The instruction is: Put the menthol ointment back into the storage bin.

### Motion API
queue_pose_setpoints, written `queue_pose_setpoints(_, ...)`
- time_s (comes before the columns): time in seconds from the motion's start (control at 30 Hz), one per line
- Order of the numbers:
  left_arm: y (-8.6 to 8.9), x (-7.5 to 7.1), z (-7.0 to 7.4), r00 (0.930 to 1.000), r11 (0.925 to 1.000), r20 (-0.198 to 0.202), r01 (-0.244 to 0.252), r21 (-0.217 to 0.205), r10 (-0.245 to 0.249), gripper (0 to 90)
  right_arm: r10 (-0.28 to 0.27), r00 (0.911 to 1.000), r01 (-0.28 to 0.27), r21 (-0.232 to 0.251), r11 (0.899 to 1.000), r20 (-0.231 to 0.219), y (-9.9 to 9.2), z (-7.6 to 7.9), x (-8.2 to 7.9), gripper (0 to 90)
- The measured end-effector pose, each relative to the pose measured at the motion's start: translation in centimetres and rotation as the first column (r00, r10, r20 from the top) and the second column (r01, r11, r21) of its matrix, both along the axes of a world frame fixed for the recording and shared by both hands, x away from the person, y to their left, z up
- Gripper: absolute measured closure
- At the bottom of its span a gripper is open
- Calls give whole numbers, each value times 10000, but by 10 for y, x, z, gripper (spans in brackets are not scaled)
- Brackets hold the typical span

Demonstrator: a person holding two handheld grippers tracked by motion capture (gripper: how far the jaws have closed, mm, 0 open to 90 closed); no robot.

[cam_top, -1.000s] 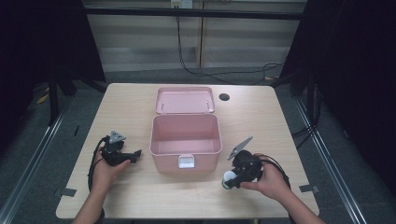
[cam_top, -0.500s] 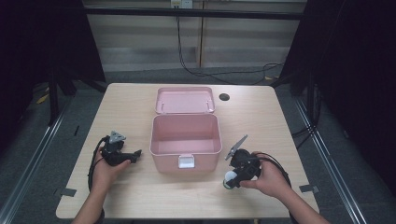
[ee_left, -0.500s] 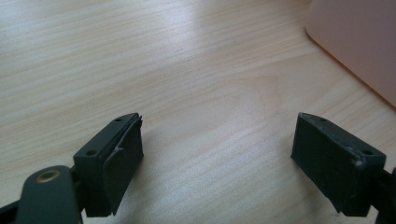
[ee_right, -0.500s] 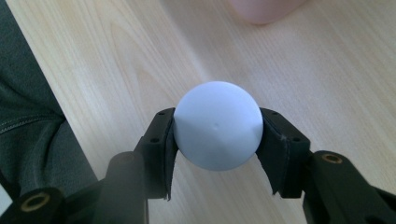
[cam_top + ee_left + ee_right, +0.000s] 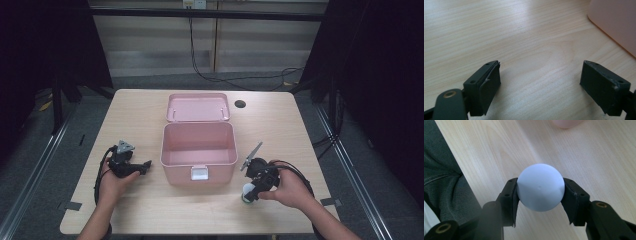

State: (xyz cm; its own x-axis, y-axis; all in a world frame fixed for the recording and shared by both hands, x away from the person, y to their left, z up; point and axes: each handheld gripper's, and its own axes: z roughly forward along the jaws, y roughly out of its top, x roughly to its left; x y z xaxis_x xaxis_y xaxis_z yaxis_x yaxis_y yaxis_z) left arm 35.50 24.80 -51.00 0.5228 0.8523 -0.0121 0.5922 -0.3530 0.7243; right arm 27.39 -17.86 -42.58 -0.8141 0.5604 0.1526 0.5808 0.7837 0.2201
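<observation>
Ball: white ball clamped in right gripper, near-right of open pink box.
Left gripper: jaws apart, empty.
Risk: smooth ball may squirt free.

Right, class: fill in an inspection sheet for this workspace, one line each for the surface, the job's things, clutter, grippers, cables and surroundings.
Surface: light wooden table, with a dark round hole near its far edge.
Job's things: pink box open at the middle, inside looks empty; its lid lies open behind it. White ball held near the front edge.
Clutter: nothing seen.
Grippers: left gripper open over bare wood beside the box; right gripper shut on the ball.
Cables: black cables trail on the floor beyond the table; one loops from each gripper.
Surroundings: dark curtains either side, pale wall behind.
</observation>
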Motion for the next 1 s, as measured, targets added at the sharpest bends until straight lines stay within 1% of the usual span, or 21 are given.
queue_pose_setpoints(0.07, 0, 0, 0, 10000, 10000, 5, -11, -13, 11, 159, -50, 10000, 51, 68, 10000, -74, -1, 2, 1, 505)
queue_pose_setpoints(0.13, 0, 0, 0, 10000, 10000, 2, -8, -12, 8, 159, 8, 10000, -8, 2, 10000, -35, -2, 3, 2, 505)
queue_pose_setpoints(0.2, 0, 0, 0, 10000, 10000, 4, -9, -13, 9, 159, 4, 10000, -4, 2, 10000, -98, -2, 4, 3, 506)
queue_pose_setpoints(0.23, 0, 0, 0, 10000, 10000, 1, 0, -2, 0, 159, -61, 9998, 59, -59, 10000, -206, -2, 6, 3, 506)
queue_pose_setpoints(0.33, 0, 0, 0, 10000, 10000, 0, 1, 0, -1, 159, -24, 9998, 23, -31, 10000, -182, -2, 6, 3, 506)
queue_pose_setpoints(0.4, 0, 0, 0, 10000, 10000, 1, -1, -3, 1, 159, 46, 9998, -48, -103, 9999, -190, -2, 7, 4, 506)
queue_pose_setpoints(0.47, 0, 0, 0, 10000, 10000, -1, 2, -2, -2, 159, -24, 9995, 20, -119, 9999, -314, -2, 9, 4, 506)
queue_pose_setpoints(0.6, 0, 0, 0, 10000, 10000, -1, 1, 0, -1, 159, 35, 9996, -39, -146, 9999, -279, -4, 11, 5, 506)
queue_pose_setpoints(0.67, 0, 0, 0, 10000, 10000, -3, 0, -7, 0, 159, -31, 9996, 27, -166, 9999, -272, -4, 14, 6, 506)
queue_pose_setpoints(0.7, 0, 0, 0, 10000, 10000, -1, 2, 0, -2, 159, 29, 9996, -35, -199, 9998, -264, -5, 15, 7, 506)
queue_pose_setpoints(0.77, 0, 0, 0, 10000, 10000, -3, 2, -1, -2, 159, -28, 9996, 24, -151, 9999, -275, -5, 17, 7, 506)
queue_pose_setpoints(0.8, 0, 0, 0, 10000, 10000, -1, 3, 0, -3, 159, -59, 9996, 56, -114, 9999, -262, -6, 21, 8, 506)
queue_pose_setpoints(0.9, 0, 0, 0, 10000, 10000, -2, 0, -2, 0, 159, -105, 9997, 106, 21, 9999, -238, -7, 26, 10, 506)
queue_pose_setpoints(0.97, 0, 0, 0, 10000, 10000, 0, 0, -3, 0, 159, -203, 9994, 204, 15, 9998, -294, -7, 29, 11, 506)
queue_pose_setpoints(1.0, 0, 0, 0, 10000, 10000, -3, 1, -3, -1, 159, -156, 9995, 157, 27, 9999, -278, -8, 31, 12, 506)
